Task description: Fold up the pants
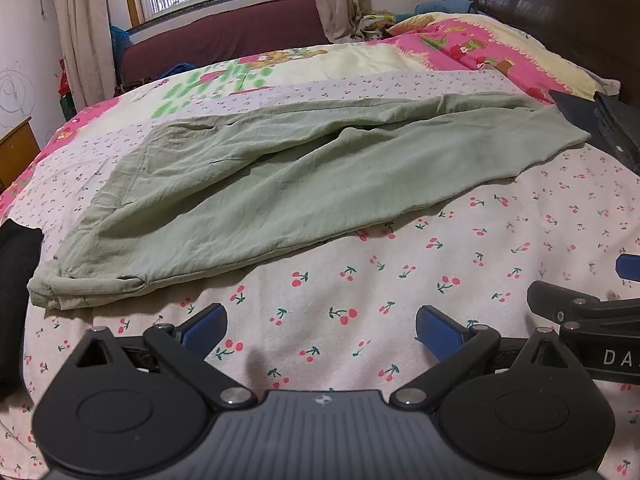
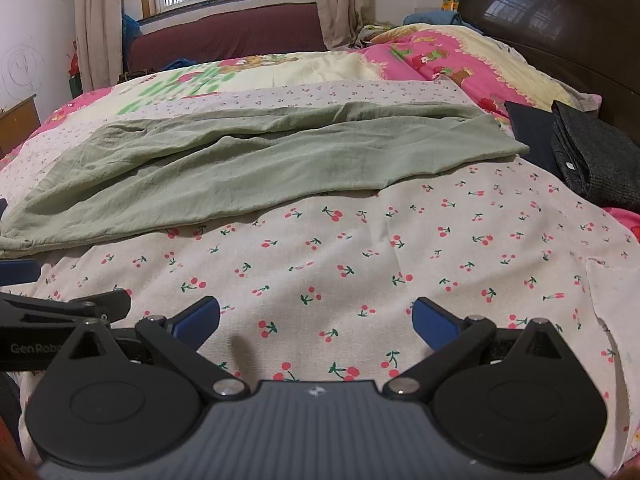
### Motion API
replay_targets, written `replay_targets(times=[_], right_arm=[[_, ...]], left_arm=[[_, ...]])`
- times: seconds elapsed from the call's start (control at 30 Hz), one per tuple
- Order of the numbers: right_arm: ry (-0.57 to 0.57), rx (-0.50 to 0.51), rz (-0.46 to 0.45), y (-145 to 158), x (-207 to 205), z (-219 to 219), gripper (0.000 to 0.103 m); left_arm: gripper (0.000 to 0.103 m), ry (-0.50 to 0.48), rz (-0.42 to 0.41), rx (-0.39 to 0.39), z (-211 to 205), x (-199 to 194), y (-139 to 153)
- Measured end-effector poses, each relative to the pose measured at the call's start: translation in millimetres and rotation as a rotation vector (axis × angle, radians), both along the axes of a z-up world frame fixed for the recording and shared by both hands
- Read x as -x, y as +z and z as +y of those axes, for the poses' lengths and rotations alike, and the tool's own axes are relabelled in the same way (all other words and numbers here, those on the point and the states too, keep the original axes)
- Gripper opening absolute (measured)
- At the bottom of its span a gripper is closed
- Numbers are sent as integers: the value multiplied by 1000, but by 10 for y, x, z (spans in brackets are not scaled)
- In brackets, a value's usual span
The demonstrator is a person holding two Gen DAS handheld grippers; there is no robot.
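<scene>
Pale green pants (image 1: 280,176) lie flat across the cherry-print sheet (image 1: 360,280), folded lengthwise leg on leg, waistband at the left, leg ends at the right. They also show in the right wrist view (image 2: 248,164). My left gripper (image 1: 320,328) is open and empty, hovering over the sheet in front of the pants. My right gripper (image 2: 316,320) is open and empty, also short of the pants. The right gripper shows at the right edge of the left wrist view (image 1: 588,316).
Folded dark clothes (image 2: 580,152) lie at the right by the dark headboard (image 2: 560,32). A black garment (image 1: 16,280) lies at the left edge. A pink quilt (image 2: 460,64) and a maroon sofa (image 2: 228,36) are behind.
</scene>
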State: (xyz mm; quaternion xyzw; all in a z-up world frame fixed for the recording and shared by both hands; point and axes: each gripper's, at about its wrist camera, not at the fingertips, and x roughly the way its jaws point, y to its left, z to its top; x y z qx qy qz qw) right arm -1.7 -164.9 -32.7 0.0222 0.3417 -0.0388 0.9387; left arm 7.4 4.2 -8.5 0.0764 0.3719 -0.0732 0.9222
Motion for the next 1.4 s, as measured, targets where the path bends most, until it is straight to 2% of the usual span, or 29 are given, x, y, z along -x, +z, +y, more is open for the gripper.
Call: replay_targets(times=[0.5, 0.67, 0.9, 1.03, 1.2, 1.3, 1.4], right_arm=[[5, -24, 8, -13, -49, -28, 102], [60, -19, -12, 50, -124, 52, 102], [246, 35, -12, 73, -436, 533, 101], [393, 75, -30, 82, -627, 945, 100], [613, 146, -59, 15, -850, 1517, 100], [704, 184, -49, -84, -1031, 1823, 94], [769, 223, -55, -178, -1152, 2066, 90]], left_arm=[[103, -11, -9, -5, -19, -20, -4], [103, 2, -32, 20, 99, -52, 88], [103, 113, -74, 61, 626, -174, 267], [103, 214, -106, -17, 1058, -223, 261], [103, 357, -87, -47, 1704, -333, 132], [103, 388, -82, -63, 1942, -461, 33], [103, 366, -88, -36, 2055, -595, -31]])
